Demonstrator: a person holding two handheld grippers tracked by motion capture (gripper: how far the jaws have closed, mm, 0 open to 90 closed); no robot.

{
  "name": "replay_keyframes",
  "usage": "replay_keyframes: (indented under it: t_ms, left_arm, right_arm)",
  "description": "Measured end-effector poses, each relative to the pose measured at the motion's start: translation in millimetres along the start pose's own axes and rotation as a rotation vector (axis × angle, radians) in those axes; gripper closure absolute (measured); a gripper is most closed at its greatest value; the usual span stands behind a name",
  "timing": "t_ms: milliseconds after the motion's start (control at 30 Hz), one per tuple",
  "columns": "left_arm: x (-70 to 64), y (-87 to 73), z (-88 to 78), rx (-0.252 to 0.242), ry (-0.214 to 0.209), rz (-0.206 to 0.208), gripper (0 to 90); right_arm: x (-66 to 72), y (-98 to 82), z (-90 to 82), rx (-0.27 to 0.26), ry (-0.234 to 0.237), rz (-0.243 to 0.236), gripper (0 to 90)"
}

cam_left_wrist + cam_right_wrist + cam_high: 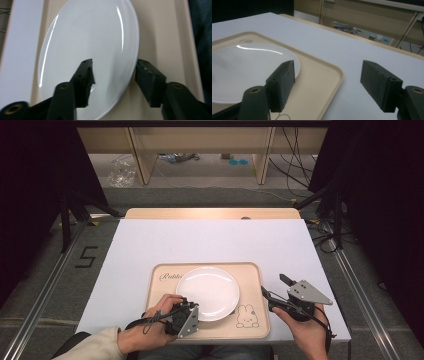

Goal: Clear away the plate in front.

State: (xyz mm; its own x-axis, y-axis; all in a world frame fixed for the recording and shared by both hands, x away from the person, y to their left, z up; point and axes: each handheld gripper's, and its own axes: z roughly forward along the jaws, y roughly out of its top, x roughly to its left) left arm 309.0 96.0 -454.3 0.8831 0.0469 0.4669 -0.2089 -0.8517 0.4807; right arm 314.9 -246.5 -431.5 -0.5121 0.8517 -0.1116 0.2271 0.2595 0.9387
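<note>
A white plate (207, 292) lies on a beige tray (253, 275) printed with a rabbit drawing (244, 316) and script beginning "Rabbi". The left gripper (113, 75) stands open, its jaws straddling the plate's near rim. The right gripper (274, 288) is held open beside the tray, over the white table (210, 240). A "5" (86, 257) marks the floor.

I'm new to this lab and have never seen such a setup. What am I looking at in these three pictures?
A person at a table holds a hand-held left gripper and right gripper, each with two black jaws. The high view looks down from above; the other two views come from cameras riding on each gripper. On the white table lies a beige tray carrying a white plate. The left jaws straddle the plate's rim, still open. The right jaws are open beside the tray, holding nothing.
</note>
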Motion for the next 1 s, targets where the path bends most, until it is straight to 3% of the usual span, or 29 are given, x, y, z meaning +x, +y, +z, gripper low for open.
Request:
replay_keyframes:
  t_ms: [33,133,167,333,433,567,733,767,833,900,1000]
  left_arm:
    - [1.0,-0.8,-1.3,-0.039,-0.016,-0.046,44.6]
    - [8.5,-2.4,-5.9,-0.122,-0.021,-0.131,31.8]
    - [11.1,-4.1,-7.8,-0.158,-0.031,-0.178,32.8]
    - [19.5,-12.1,-13.4,-0.208,-0.041,-0.28,28.4]
    - [24.3,-19.3,-17.9,-0.231,-0.043,-0.336,24.2]
    - [32.0,-34.4,-26.4,-0.343,0.006,-0.461,18.5]
    - [43.4,-53.7,-35.7,-0.416,0.106,-0.502,16.3]
    - [44.6,-56.8,-36.9,-0.443,0.127,-0.535,15.8]
    - [51.6,-63.9,-42.1,-0.469,0.169,-0.54,15.8]
    - [54.9,-68.9,-45.0,-0.496,0.197,-0.589,15.6]
    - [57.6,-74.4,-45.1,-0.495,0.216,-0.613,15.5]
  right_arm:
    - [-0.1,0.0,0.1,0.001,-0.001,-0.001,28.6]
    - [0.0,-0.1,0.3,0.002,0.002,0.0,28.5]
    - [0.1,-0.1,0.3,0.002,0.003,0.0,28.5]
    - [1.4,-0.1,-0.5,0.017,0.023,0.016,27.9]
    - [0.9,0.0,0.4,0.002,0.033,-0.002,26.6]
    - [3.3,0.7,0.2,-0.017,0.063,0.01,24.1]
    - [4.4,1.3,-2.3,-0.027,0.082,0.028,22.6]
    - [4.0,1.6,-3.6,-0.019,0.087,0.038,22.2]
    - [3.0,1.5,-4.2,-0.044,0.095,0.05,21.3]
    - [2.8,1.2,-4.6,-0.046,0.09,0.049,21.1]
    - [3.9,1.1,-4.5,-0.05,0.092,0.05,20.9]
